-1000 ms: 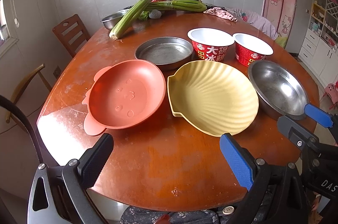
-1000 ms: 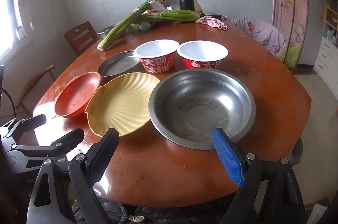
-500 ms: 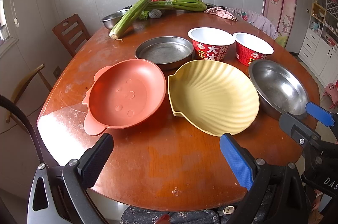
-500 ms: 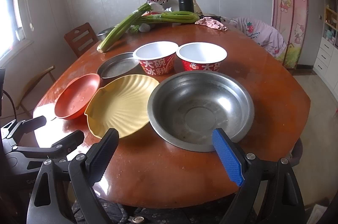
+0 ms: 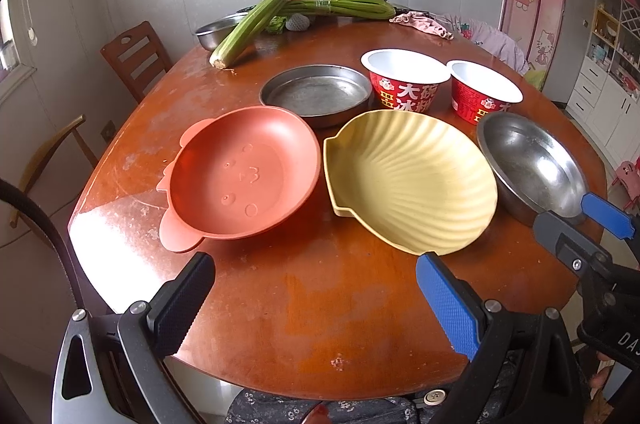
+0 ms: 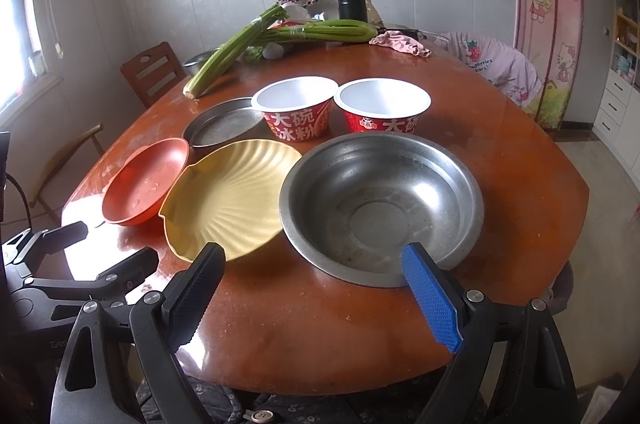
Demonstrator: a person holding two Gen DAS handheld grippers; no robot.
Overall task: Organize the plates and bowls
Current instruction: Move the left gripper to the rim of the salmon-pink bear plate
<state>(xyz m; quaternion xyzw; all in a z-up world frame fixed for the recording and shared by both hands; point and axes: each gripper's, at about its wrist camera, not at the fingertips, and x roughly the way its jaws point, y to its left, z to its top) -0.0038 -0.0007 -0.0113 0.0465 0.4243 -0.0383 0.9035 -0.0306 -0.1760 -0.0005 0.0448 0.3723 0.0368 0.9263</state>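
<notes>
Nothing looked stacked yet: red plate (image 5: 240,171), yellow shell plate (image 5: 408,179), steel bowl (image 6: 380,203) and two paper bowls (image 6: 296,111) sat separately mid-frame on the desk (image 5: 312,304), both left tongs (image 5: 312,300) and right tongs (image 6: 316,292) released and empty.

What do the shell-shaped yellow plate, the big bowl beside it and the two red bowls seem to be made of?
Shell-shaped yellow plate: probably matte plastic or melamine, with an even colour, molded ribs and no glare. Big bowl: metal, likely stainless steel, grey with dull reflections and scuffs. Two red bowls: seemingly disposable paper or thin plastic, with printed outsides and smooth white linings.
</notes>
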